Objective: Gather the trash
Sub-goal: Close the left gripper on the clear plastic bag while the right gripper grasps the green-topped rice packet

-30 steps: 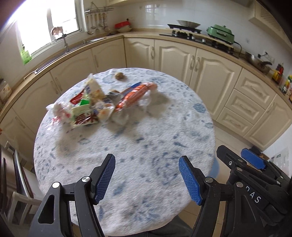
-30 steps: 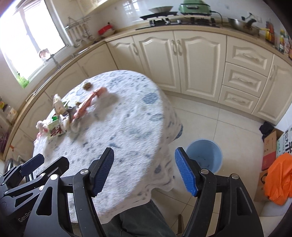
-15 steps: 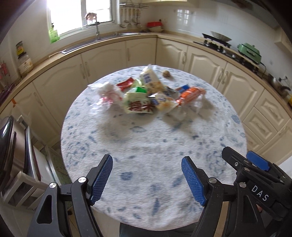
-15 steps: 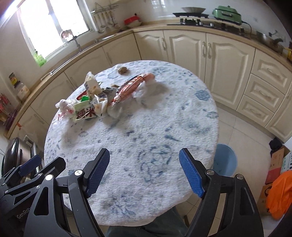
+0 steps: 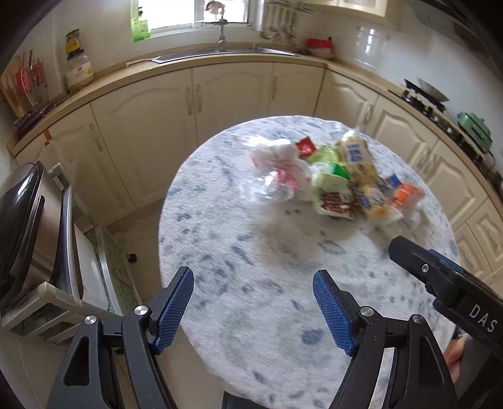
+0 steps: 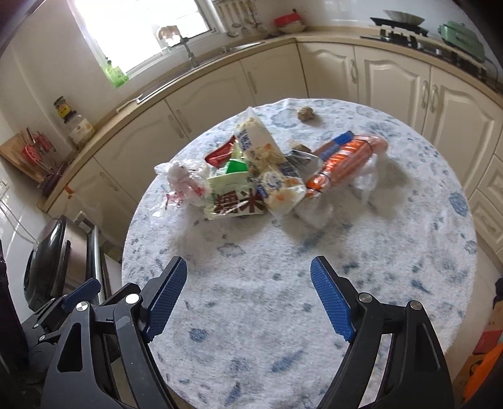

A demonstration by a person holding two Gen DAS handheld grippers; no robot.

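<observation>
Holding both grippers out over the near edge of the round table [image 6: 377, 251], I had nothing in either one. My left gripper [image 5: 253, 302] had its blue pads spread wide, having just opened up a bit more, with only the blue-speckled tablecloth showing between them. My right gripper [image 6: 248, 294] was the same deal, jaws freshly widened and empty, hovering above bare cloth. In the left view the right one poked in from the side, a bit of my hand [image 5: 454, 355] showing behind it.

Further out, toward the far half of the table, sat the pile of trash [image 6: 239, 185], well clear of both grippers. It had a crumpled clear bag with pink print [image 6: 184, 182] on the left, a green and white wrapper with big brown lettering [image 6: 234, 196] in the middle, a white and blue snack bag [image 6: 261, 148] leaning over that, a small red packet [image 6: 220, 154] behind, and an orange sausage pack [image 6: 347, 160] on the right. A small brown lump [image 6: 305, 113] sat alone near the far rim.

Beyond the table were cream cabinets [image 6: 389, 81], the sink [image 5: 220, 53] under the window and the stove [image 6: 399, 30].
</observation>
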